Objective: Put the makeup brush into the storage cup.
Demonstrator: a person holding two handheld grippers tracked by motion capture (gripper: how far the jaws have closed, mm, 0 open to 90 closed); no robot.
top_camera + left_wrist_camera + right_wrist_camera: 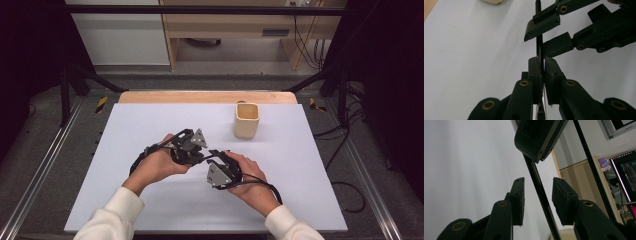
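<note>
**Q:** Black pads of the left claw (543, 75), close to the lens — what do they grip?

**A:** They are clamped on a thin black rod (539, 45), which rises straight out from between them.

**Q:** And the right claw (550, 37)?

**A:** It reaches in just beyond the left claw's tips. Its jaws stand narrowly apart either side of the rod, not yet pressing it.

**Q:** Anything else?

**A:** A beige cup (246, 120) stands on the white worktop (125, 150), well beyond both claws.
</note>
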